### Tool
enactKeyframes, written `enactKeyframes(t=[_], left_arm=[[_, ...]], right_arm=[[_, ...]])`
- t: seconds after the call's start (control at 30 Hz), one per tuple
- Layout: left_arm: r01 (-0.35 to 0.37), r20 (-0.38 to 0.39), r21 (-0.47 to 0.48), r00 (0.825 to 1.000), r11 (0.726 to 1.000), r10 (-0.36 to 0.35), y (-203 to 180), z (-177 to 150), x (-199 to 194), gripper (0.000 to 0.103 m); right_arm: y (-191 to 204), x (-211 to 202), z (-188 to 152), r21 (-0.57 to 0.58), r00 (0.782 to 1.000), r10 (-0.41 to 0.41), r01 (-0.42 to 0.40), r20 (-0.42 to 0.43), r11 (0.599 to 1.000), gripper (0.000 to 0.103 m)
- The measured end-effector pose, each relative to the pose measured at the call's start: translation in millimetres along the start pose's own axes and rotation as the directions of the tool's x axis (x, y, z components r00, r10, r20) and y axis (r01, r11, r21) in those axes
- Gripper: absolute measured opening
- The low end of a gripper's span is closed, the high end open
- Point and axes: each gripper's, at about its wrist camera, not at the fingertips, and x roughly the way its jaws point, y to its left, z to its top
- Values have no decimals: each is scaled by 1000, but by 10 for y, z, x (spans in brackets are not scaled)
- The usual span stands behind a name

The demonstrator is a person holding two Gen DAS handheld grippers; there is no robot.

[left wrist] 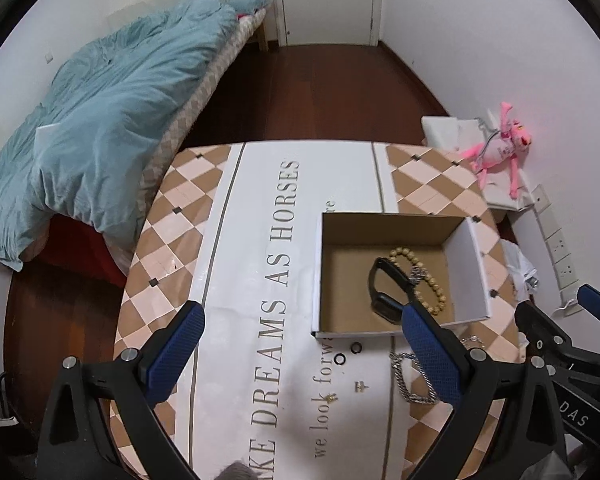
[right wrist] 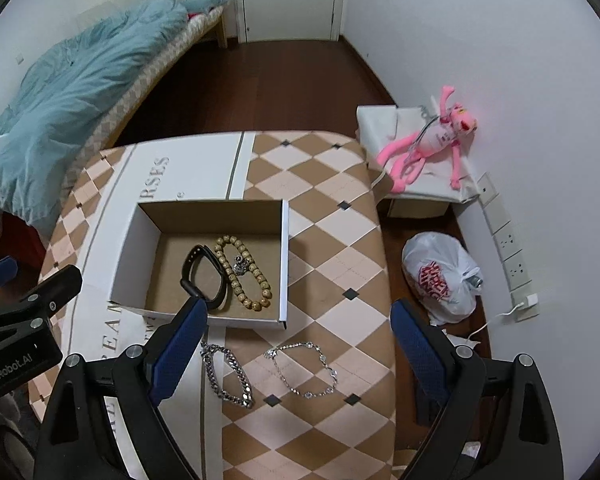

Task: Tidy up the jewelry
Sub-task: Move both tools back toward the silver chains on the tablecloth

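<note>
Two chains [right wrist: 228, 376] [right wrist: 304, 368] lay on the table [right wrist: 332, 240] between the right tongs' [right wrist: 296, 344] spread fingers, just before the box [right wrist: 285, 256]. Left tongs [left wrist: 304, 352] gaped empty. Open tabletop stretched rightward to the edge.

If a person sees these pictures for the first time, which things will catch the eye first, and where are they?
The open cardboard box on the checkered table draws the eye first; a beaded bracelet and a black band lie inside it. In front of the box, two silver chains lie on the table. A pink plush toy lies near the right wall.
</note>
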Motion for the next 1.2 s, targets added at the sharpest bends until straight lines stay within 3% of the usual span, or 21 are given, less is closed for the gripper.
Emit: enactKeyframes(t=[0.33,0.6,0.73,1.0,1.2], left_arm=[[36,95,-18,995,999,-34,17,-115,-487,101],[24,106,-32,994,999,-21,70,-228,-531,101],[16,74,-41,997,999,-13,101,-432,-288,101],[-41,-74,-29,996,999,39,153,-900,405,101],[-70,-156,-27,986,997,65,138,-1099,709,101]], right_arm=[[-43,-623,-90,22,994,6,-8,113,1000,94],[-116,-758,-222,68,991,54,-63,123,996,94],[-181,-491,-399,90,996,64,-69,62,994,95],[-404,532,-893,185,992,64,-43,-110,982,94],[-596,956,-976,238,995,55,-33,-85,971,93]])
